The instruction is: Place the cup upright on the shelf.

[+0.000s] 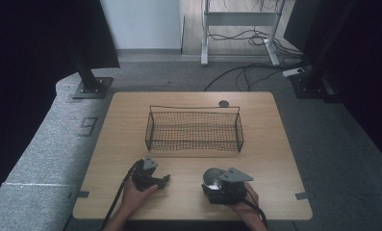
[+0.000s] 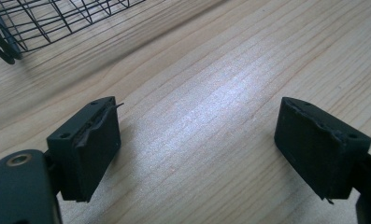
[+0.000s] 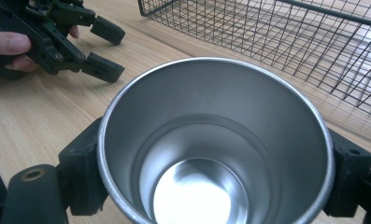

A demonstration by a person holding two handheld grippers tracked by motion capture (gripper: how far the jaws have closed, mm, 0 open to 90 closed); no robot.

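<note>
A shiny steel cup [image 3: 216,144] stands upright between the black jaws of my right gripper [image 1: 216,182], which is shut on its sides; the cup [image 1: 212,177] is empty and sits low over the wooden table [image 1: 275,159] near the front right. My left gripper [image 1: 162,181] rests at the front left of the table, open, with bare wood between its pads [image 2: 96,140]. From the right gripper view the left gripper [image 3: 103,49] lies off to the left, held by a hand. A black wire basket [image 1: 194,129] stands empty in the middle of the table.
A small dark round disc [image 1: 223,103] lies at the table's far edge behind the basket. Black stands [image 1: 90,82] and loose cables [image 1: 246,72] are on the grey floor beyond the table. The basket's corner [image 2: 15,32] is just ahead of the left gripper.
</note>
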